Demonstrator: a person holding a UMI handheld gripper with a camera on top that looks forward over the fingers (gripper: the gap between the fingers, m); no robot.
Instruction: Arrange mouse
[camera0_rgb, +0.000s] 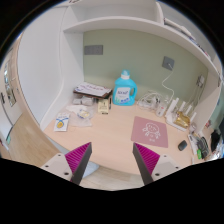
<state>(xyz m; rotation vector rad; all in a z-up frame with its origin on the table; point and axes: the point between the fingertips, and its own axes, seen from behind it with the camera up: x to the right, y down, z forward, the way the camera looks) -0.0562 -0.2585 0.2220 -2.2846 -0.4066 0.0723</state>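
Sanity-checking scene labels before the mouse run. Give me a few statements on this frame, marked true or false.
1. The jaws of the gripper are open with nothing between them. True.
2. A blue bottle stands at the back of the desk, by the wall. True.
3. The pink mat lies under the bottle. False: it lies apart, nearer the gripper and off to one side.
4. The gripper holds the mouse. False: a dark thing, likely the mouse, lies on the desk beyond the mat.

Light wooden desk (110, 140) in alcove, pale green back wall (140, 60) (two outlets), white shelf (110, 22) above
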